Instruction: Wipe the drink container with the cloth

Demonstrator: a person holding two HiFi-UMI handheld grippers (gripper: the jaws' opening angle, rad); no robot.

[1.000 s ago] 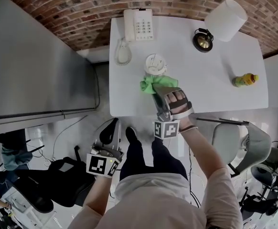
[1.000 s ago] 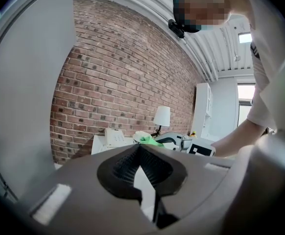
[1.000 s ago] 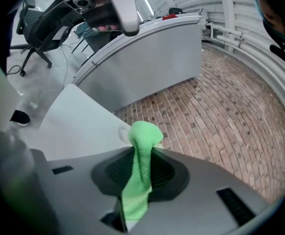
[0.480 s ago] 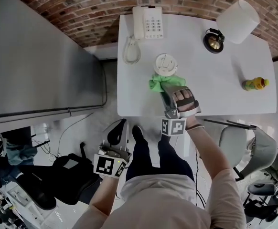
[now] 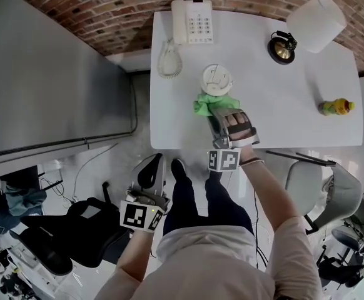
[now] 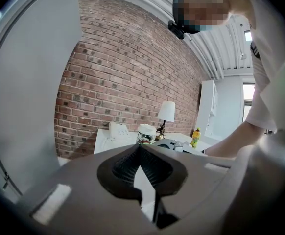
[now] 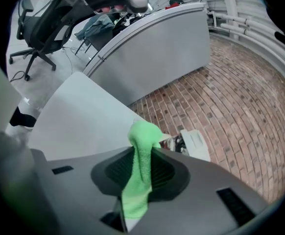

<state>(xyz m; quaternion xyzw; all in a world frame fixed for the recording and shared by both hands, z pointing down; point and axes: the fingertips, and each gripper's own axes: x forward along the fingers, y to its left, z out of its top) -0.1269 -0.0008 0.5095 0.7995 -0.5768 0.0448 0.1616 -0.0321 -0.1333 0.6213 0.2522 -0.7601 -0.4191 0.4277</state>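
Currently, listed by view.

Head view: the right gripper (image 5: 218, 114) is over the near part of the white bench (image 5: 282, 99), its jaws pinching the green cloth (image 5: 214, 103). The cloth bunches ahead of the tips. Against a second ago it has closed up on the near side of the drink container (image 5: 217, 80), which stands upright and lidded just beyond. The left gripper (image 5: 148, 172) hangs off the bench edge, well behind, as before.

Left gripper view: the left gripper (image 6: 139, 146) has its jaws pressed together with nothing between them. The drink container (image 6: 146, 133) is far ahead of the tips.

Right gripper view: the right gripper (image 7: 141, 148) clamps the cloth (image 7: 143, 133), whose free end bulges past the tips. The drink container (image 7: 172, 142) is partly hidden just beyond.

Judgement: contact looks made or near, so wiping can start. The container is unheld and may slide.
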